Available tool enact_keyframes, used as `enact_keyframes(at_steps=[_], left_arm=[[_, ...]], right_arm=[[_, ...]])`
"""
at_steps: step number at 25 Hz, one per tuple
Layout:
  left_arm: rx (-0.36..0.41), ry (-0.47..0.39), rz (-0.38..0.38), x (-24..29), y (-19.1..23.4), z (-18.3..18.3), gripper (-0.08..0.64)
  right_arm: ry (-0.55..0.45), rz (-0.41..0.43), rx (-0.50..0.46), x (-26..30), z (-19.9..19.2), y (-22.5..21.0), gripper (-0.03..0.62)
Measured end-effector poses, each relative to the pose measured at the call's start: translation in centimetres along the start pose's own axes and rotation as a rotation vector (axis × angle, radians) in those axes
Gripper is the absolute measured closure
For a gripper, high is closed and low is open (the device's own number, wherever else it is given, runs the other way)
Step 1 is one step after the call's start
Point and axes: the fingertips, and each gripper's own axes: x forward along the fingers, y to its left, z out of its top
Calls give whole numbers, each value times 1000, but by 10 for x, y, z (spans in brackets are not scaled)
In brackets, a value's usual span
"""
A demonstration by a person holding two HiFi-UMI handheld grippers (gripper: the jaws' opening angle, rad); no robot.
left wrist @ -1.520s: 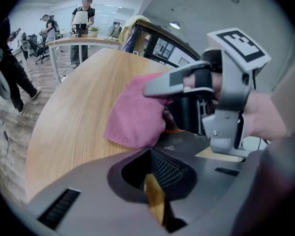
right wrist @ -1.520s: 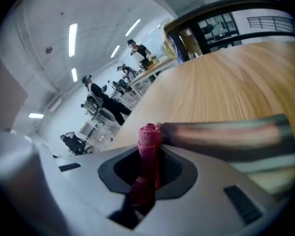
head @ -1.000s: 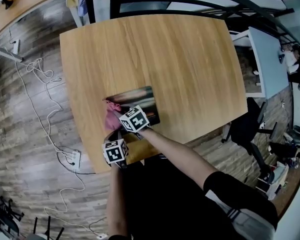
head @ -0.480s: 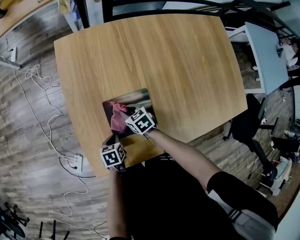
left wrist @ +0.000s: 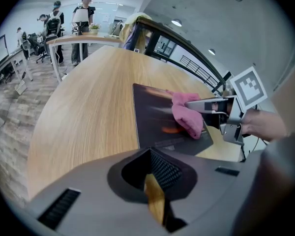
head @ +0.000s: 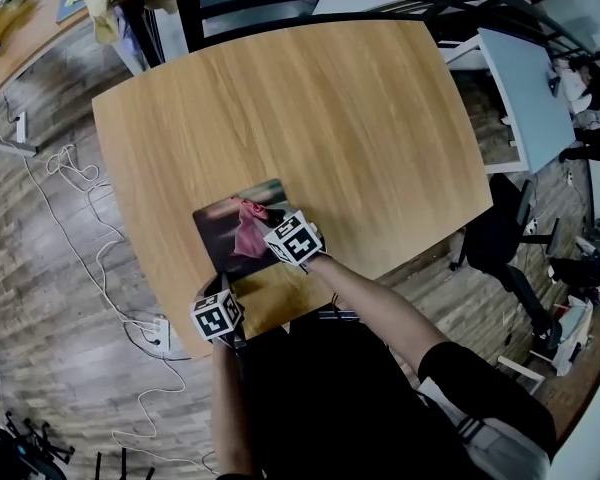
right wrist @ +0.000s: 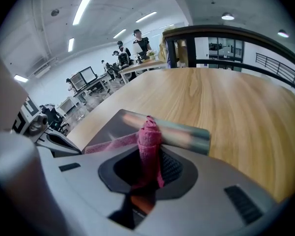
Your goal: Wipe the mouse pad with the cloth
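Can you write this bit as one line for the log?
right gripper: shut on cloth | cloth: pink, resting on mouse pad | left gripper: jaws nearly together, empty

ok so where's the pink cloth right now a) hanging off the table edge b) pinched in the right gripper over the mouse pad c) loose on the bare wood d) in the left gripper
B: the right gripper view shows the pink cloth clamped between the jaws of the right gripper, lying on the mouse pad.
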Motion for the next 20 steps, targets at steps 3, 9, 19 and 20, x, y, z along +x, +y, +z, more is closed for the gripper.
enact_keyframes(at_steps=[3,9,19,20], left_arm=[[8,7,5,0,1,0,537],[27,14,21,0,3,1,537],[45,26,36,0,4,1,537],[44,30,32,0,4,1,537]], right_arm=[[-4,-22,2,-8,-5,-15,520],[-12,-71,23,-26,-17,-47,520],[-14,-176,63,-53,-39,-95,520],[-18,-193,74,-57,-41,-103,520]])
